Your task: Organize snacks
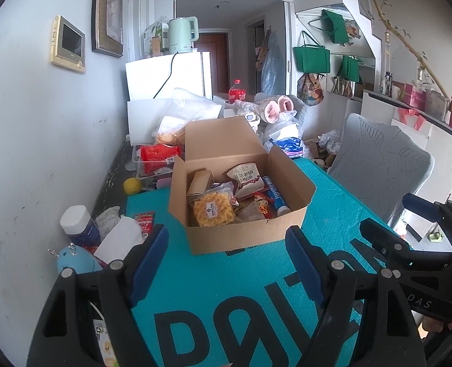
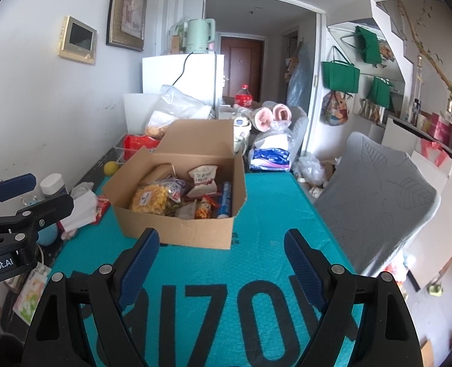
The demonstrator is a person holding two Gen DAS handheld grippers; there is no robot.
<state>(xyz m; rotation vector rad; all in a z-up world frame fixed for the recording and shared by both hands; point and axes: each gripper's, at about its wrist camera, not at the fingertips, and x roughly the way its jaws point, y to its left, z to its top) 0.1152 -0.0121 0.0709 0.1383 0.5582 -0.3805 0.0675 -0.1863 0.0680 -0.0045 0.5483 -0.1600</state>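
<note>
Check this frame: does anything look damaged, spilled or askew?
The cardboard box has a small tear in its front rim near the right corner, and the snacks lie jumbled inside. Nothing has spilled onto the teal mat.

Both hand-held grippers point(image 1: 226, 244) point(image 2: 221, 246) agape, empty

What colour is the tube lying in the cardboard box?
Blue with a white cap; the tube shows best in the left wrist view.
</note>
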